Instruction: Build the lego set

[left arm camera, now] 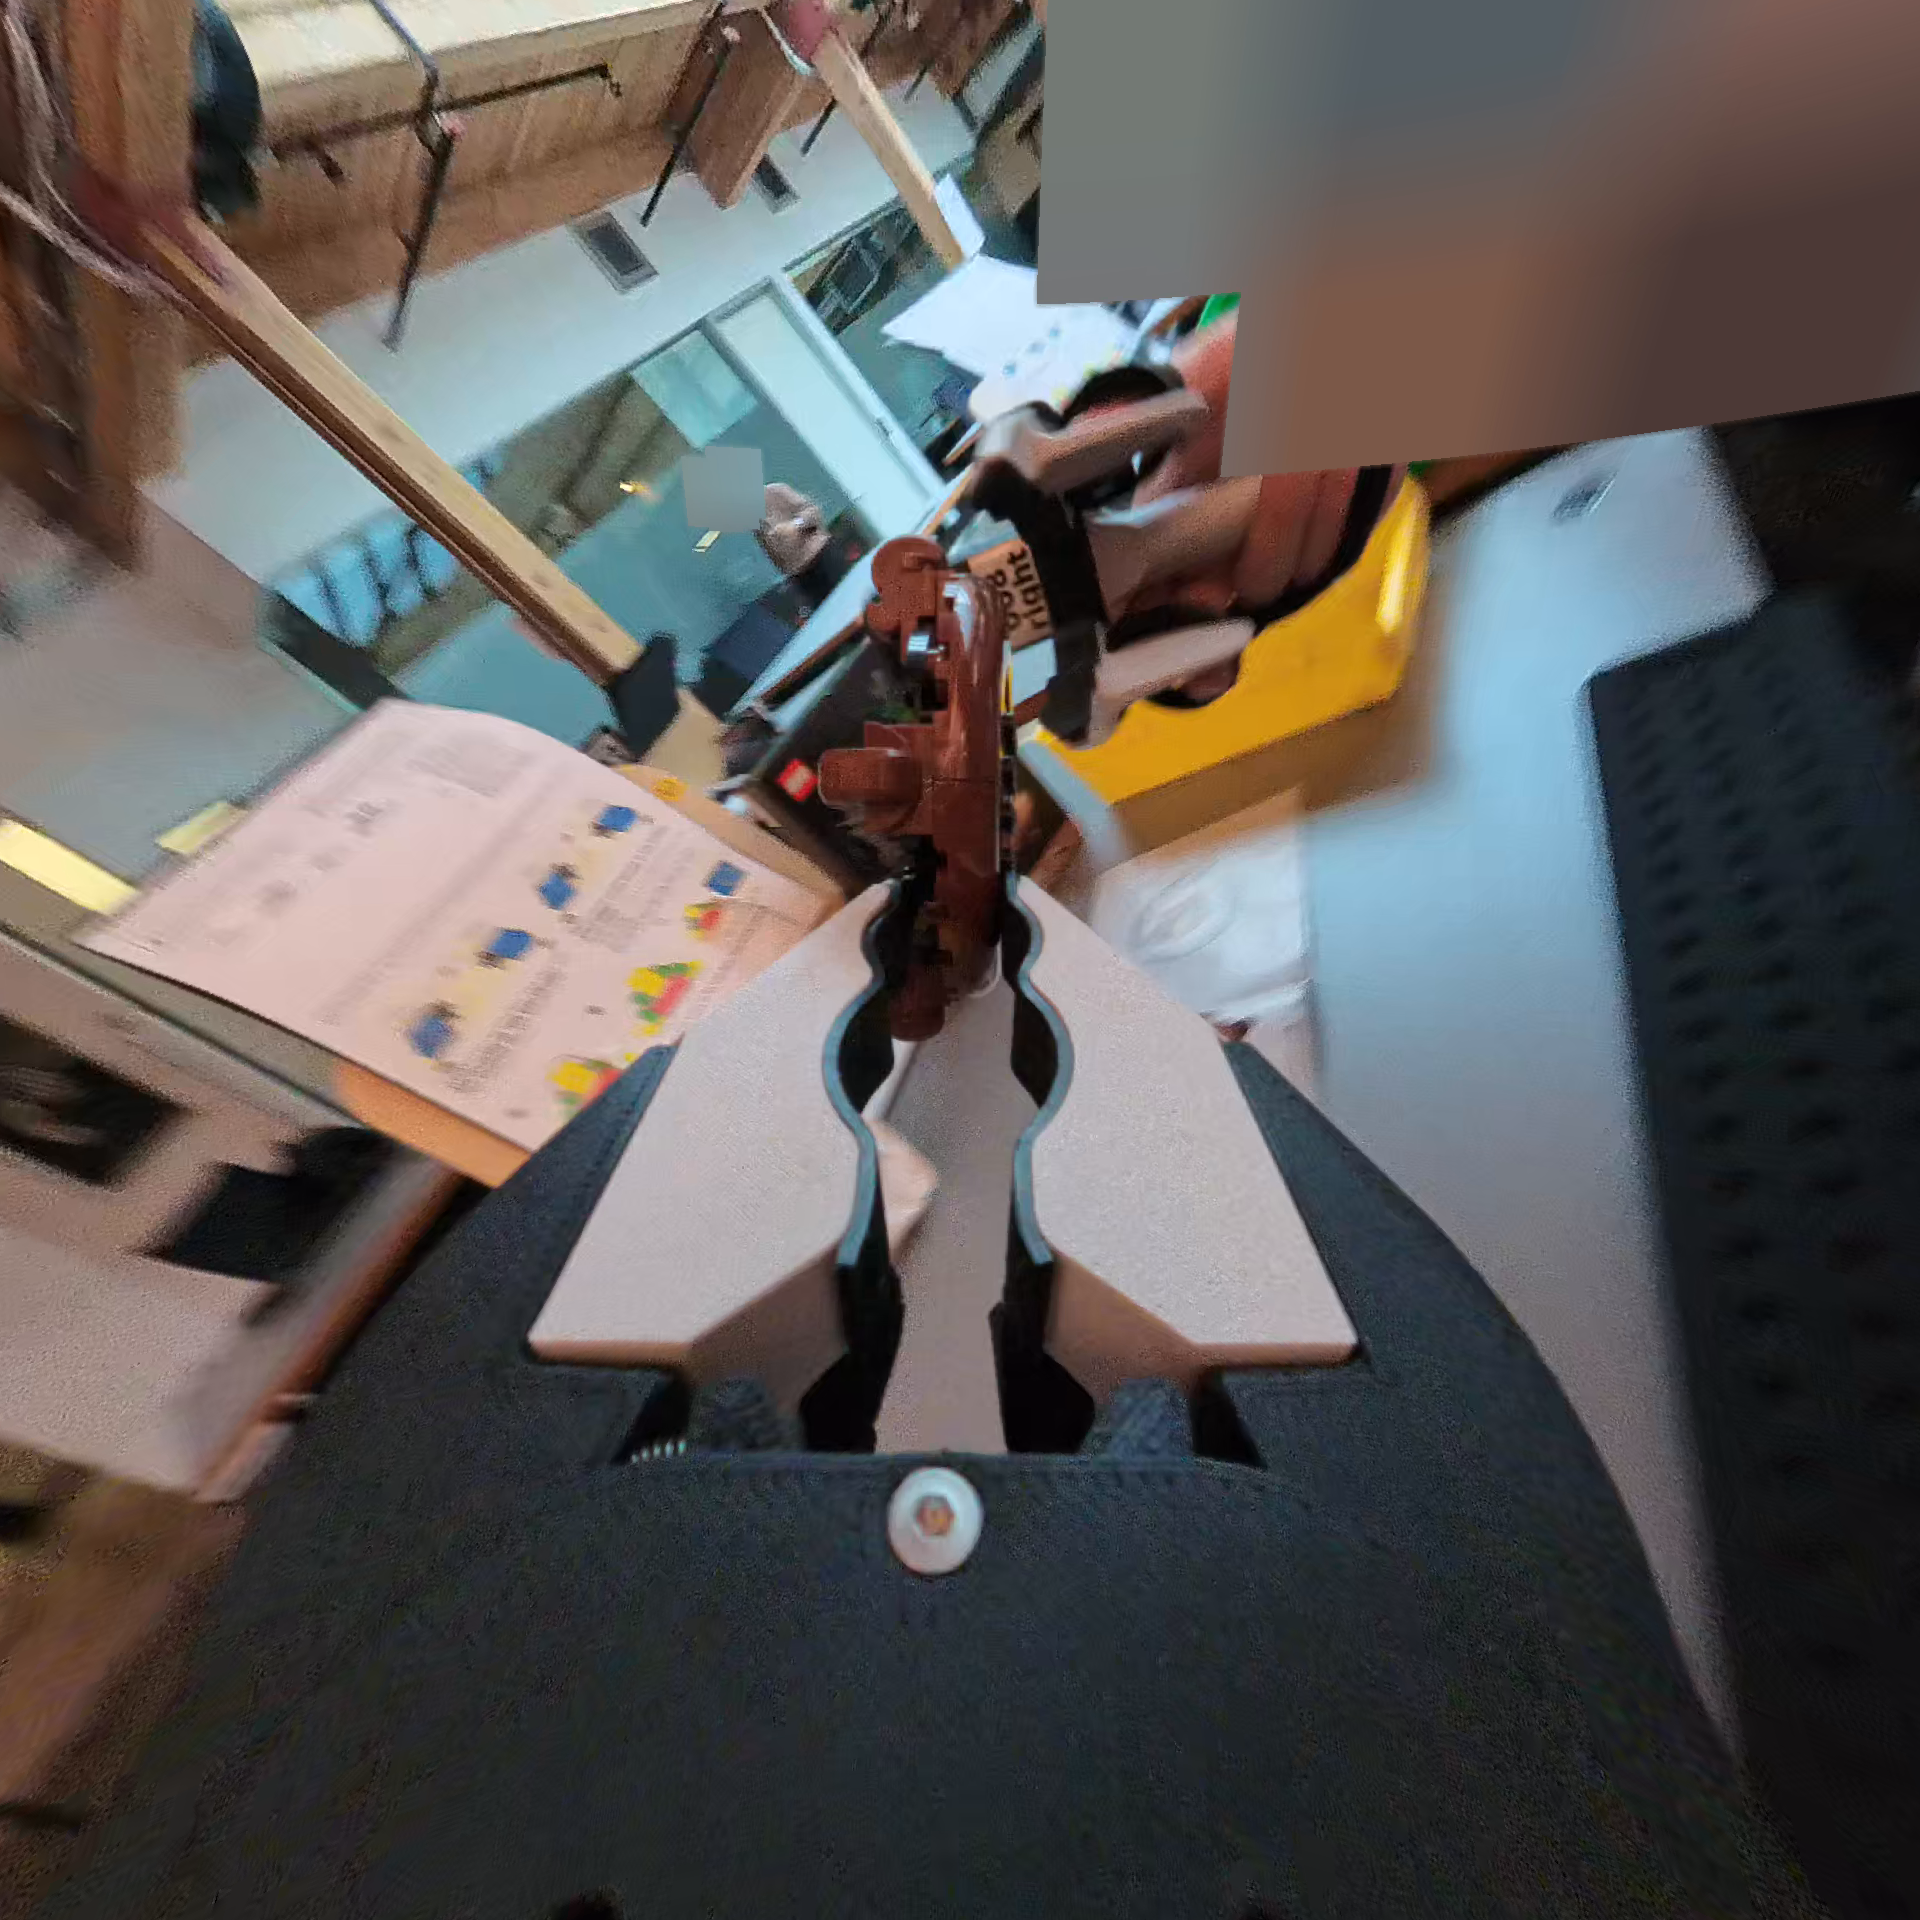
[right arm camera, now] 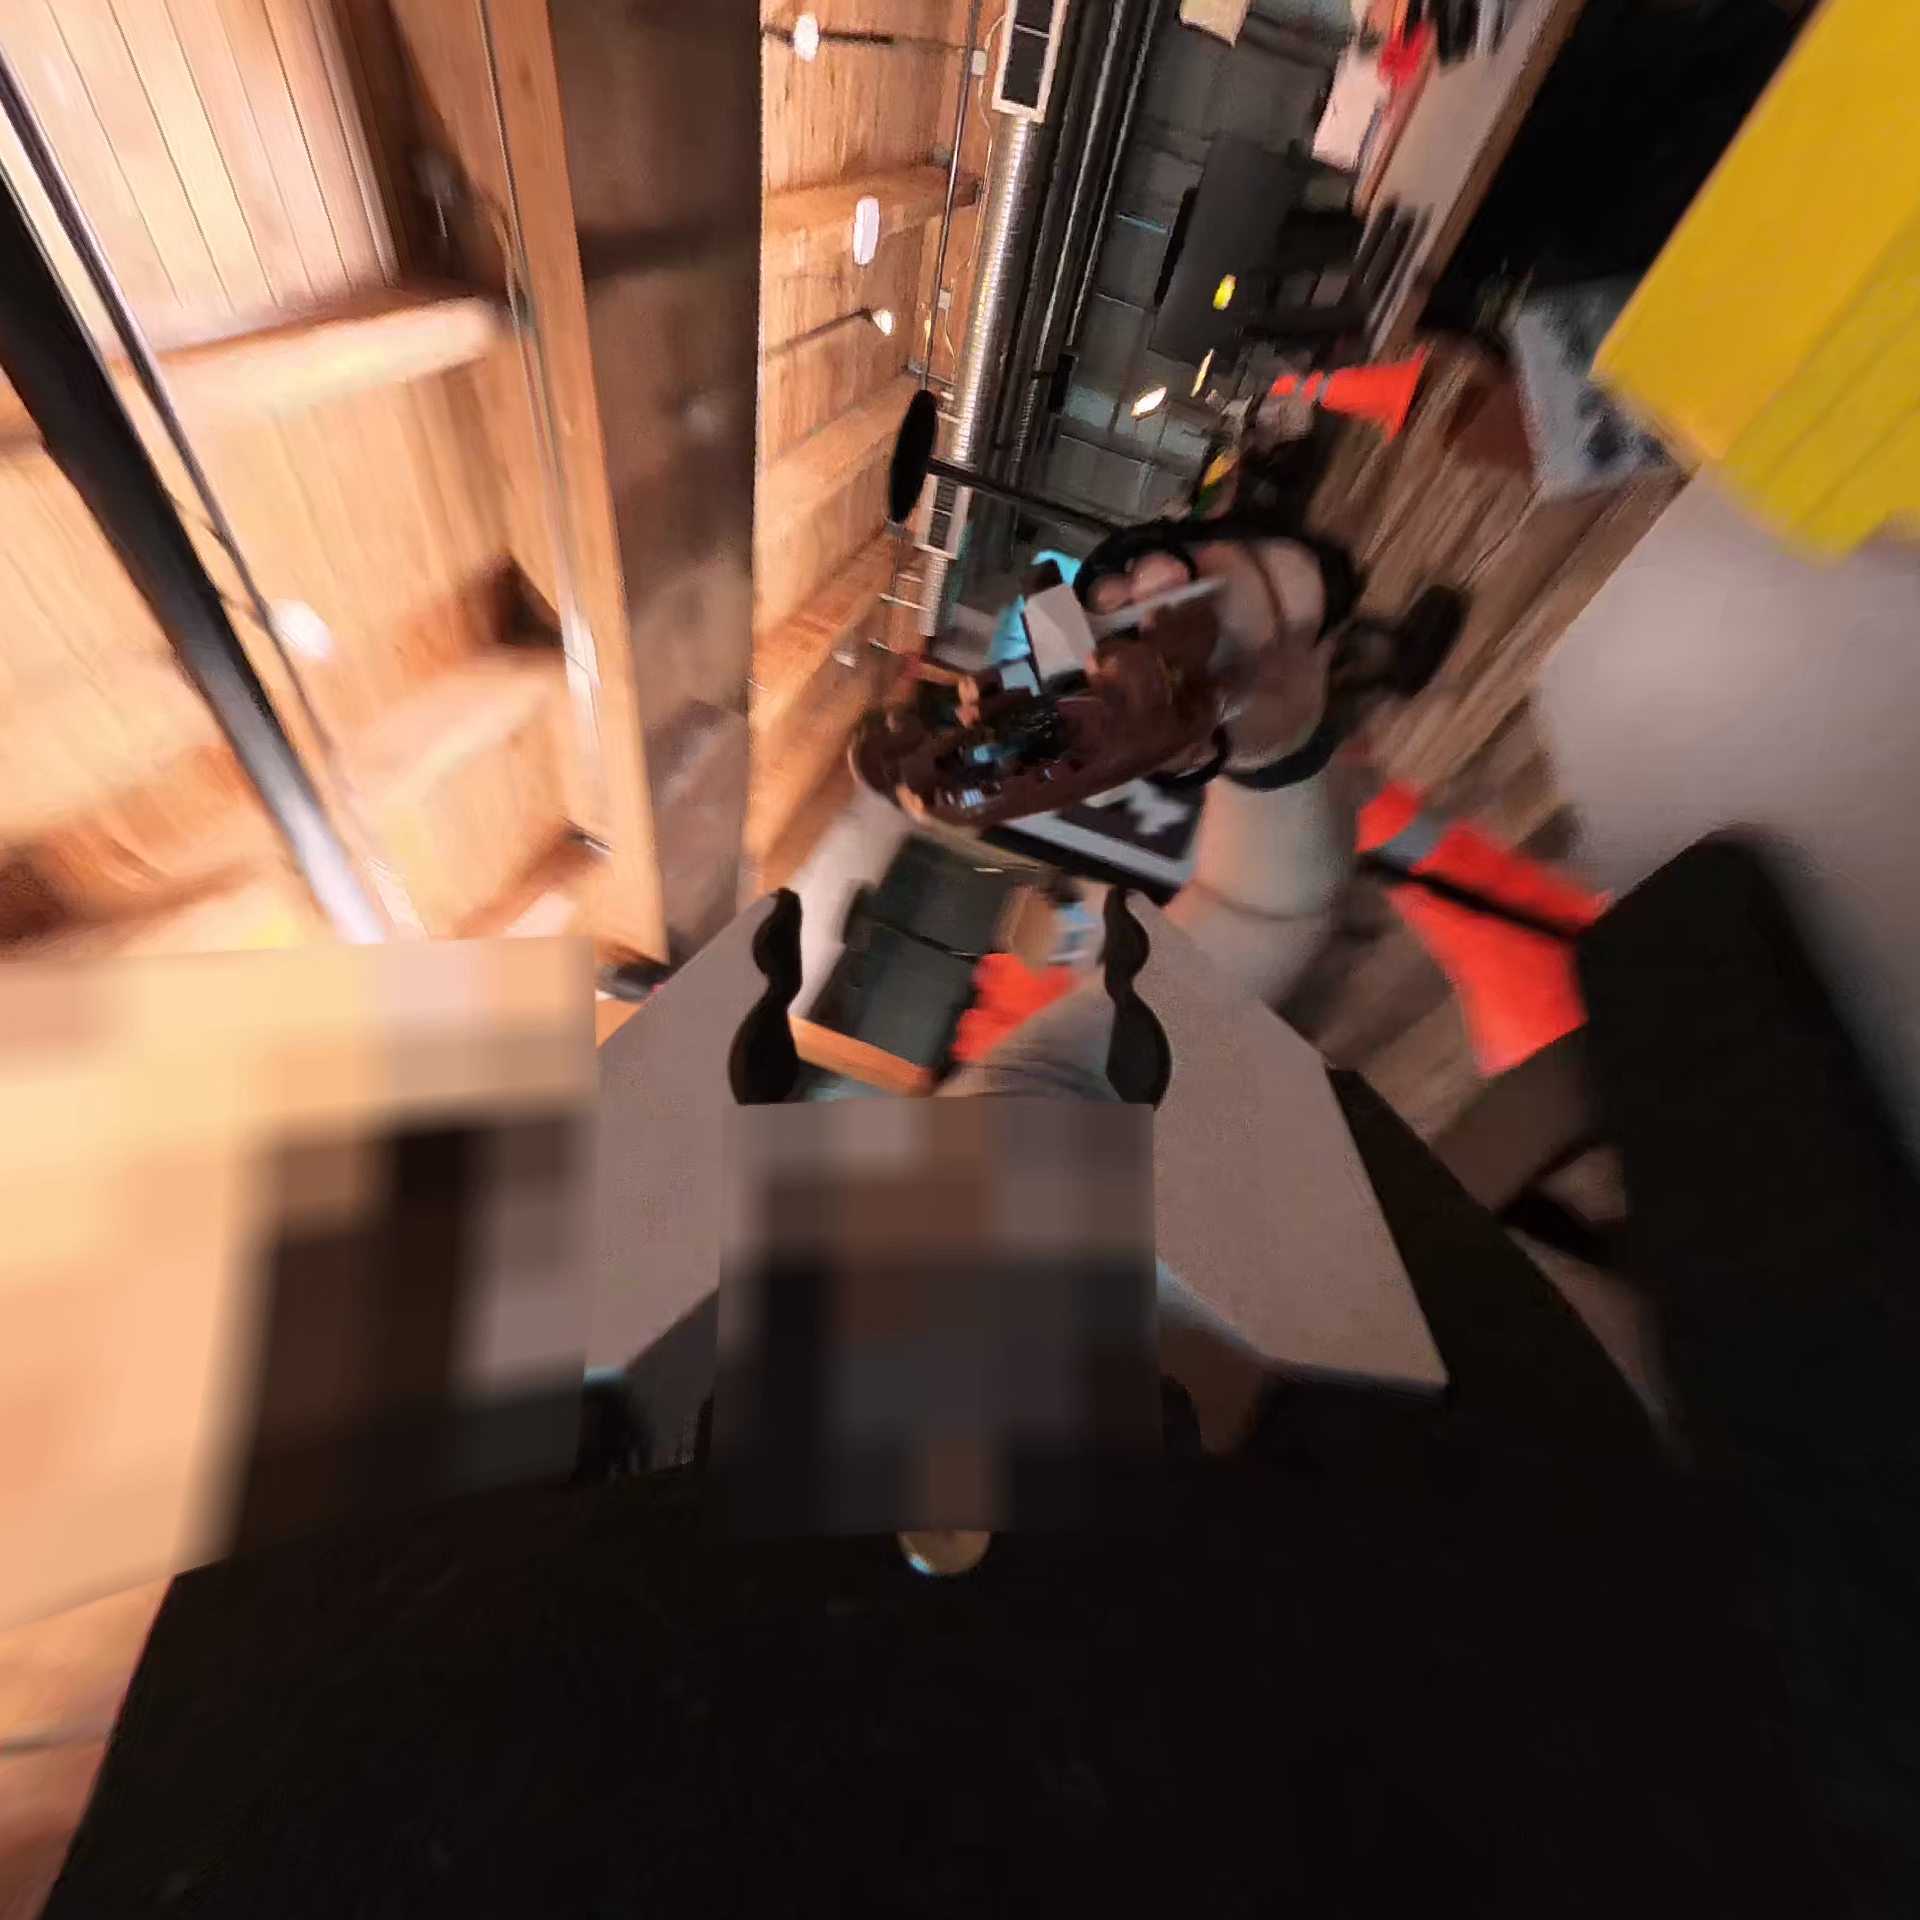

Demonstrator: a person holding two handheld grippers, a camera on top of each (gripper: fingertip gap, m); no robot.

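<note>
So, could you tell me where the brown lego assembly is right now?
The brown lego assembly is clamped between the left gripper fingertips, held in the air, with the open right gripper just beyond it.

Left gripper [left arm camera: 948, 914] jaws clamped narrow; right gripper [right arm camera: 951, 935] jaws spread apart.

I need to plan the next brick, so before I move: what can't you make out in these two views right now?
- Left wrist view: the brown lego build is seen edge-on in the left tool; its far face is hidden.
- Left wrist view: the instruction sheet is too blurred to follow.
- Right wrist view: motion blur smears the build's studs; the open right tool is partly masked by a mosaic patch.
</note>
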